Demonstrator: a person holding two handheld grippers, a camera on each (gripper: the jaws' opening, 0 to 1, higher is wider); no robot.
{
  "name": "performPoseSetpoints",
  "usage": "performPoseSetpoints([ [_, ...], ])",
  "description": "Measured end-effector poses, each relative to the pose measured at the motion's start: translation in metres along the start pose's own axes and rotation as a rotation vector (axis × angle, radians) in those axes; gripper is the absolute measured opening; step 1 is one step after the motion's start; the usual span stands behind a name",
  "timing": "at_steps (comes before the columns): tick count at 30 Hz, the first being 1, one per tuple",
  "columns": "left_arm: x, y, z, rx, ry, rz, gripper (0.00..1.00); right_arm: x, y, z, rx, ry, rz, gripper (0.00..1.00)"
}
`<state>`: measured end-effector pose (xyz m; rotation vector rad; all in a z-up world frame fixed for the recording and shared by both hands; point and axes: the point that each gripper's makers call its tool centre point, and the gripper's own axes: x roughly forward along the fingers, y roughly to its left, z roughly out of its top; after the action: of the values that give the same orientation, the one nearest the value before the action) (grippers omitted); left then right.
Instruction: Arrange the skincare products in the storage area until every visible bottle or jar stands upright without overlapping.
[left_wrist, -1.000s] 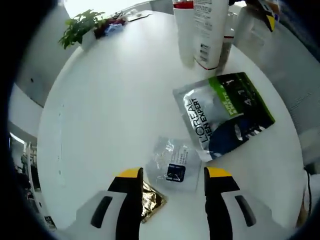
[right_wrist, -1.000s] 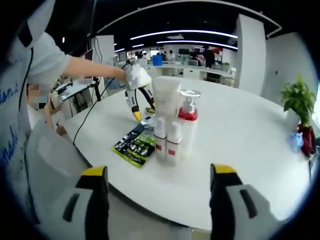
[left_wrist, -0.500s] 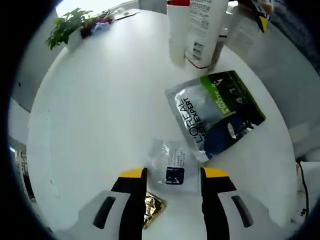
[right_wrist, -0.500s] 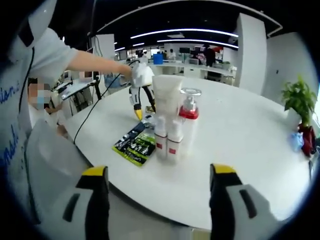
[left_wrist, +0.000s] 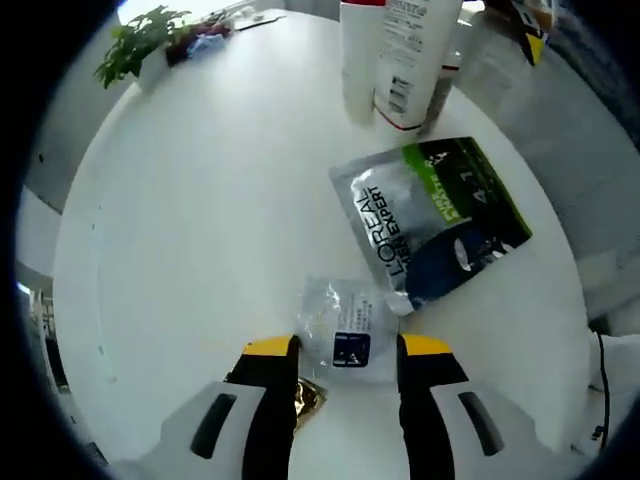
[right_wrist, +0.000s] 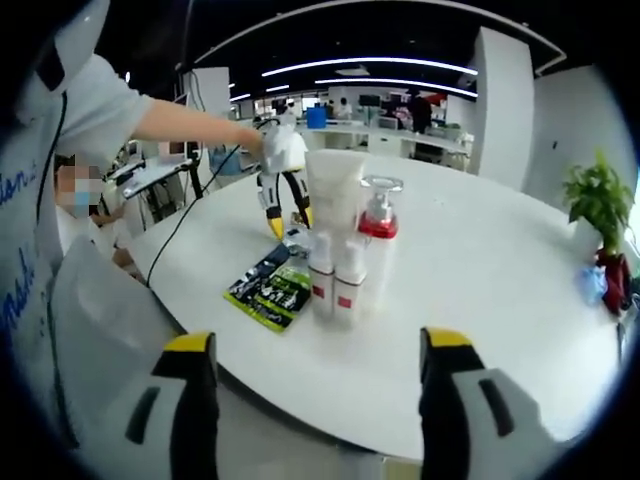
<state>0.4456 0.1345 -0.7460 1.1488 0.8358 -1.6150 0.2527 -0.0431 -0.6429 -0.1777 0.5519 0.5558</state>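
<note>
A white tube (right_wrist: 333, 205) stands upright on its cap, with two small white bottles (right_wrist: 334, 280) with red bands just in front of it and a clear pump bottle (right_wrist: 377, 245) with a red collar at its side, all close together. Beside them a dark and green pouch (left_wrist: 432, 222) printed L'OREAL MEN EXPERT lies flat. Near its corner lies a small clear sachet (left_wrist: 343, 326) with a dark label, and a gold foil sachet (left_wrist: 308, 397) lies just beside that.
</note>
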Motion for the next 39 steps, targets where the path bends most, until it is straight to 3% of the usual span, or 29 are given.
performPoseSetpoints([
  [11, -0.014, -0.020, -0.014, -0.051, 0.038, 0.023, 0.36, -0.001, 0.004, 0.004, -0.017, -0.018, 0.014, 0.85],
  [18, -0.015, -0.024, -0.026, -0.098, 0.038, 0.039, 0.36, -0.001, 0.005, 0.006, 0.007, -0.031, 0.036, 0.93],
  [26, -0.013, -0.034, -0.024, -0.127, 0.032, 0.050, 0.36, -0.001, 0.006, 0.007, -0.003, -0.041, 0.046, 0.99],
  [39, -0.015, -0.055, -0.020, -0.211, -0.007, 0.078, 0.36, -0.005, 0.001, 0.012, -0.012, -0.078, 0.027, 1.00],
])
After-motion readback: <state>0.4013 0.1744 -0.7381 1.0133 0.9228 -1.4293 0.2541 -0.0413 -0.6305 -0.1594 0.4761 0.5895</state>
